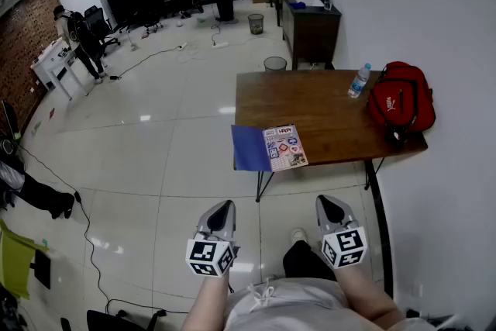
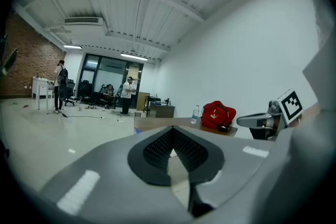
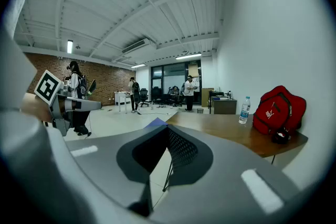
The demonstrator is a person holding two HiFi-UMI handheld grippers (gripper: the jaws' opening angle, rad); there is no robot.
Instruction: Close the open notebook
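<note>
The open notebook (image 1: 270, 148) lies at the front left corner of the brown table (image 1: 325, 101). Its blue cover (image 1: 249, 149) sticks out over the table's left edge, and its right page (image 1: 284, 147) is full of stickers. Both grippers hang low over the floor, well short of the table. My left gripper (image 1: 225, 205) is shut with nothing in it, its jaws meeting at the tip (image 2: 170, 128). My right gripper (image 1: 324, 200) is also shut and empty (image 3: 167, 127). The notebook's blue corner (image 3: 156, 122) shows just past the right jaws.
A red bag (image 1: 401, 101) and a water bottle (image 1: 358, 81) sit on the table's right side. A white wall runs along the right. Behind the table stand a waste bin (image 1: 275, 63) and a dark cabinet (image 1: 310, 23). People stand far back; a cable (image 1: 85, 221) crosses the floor at left.
</note>
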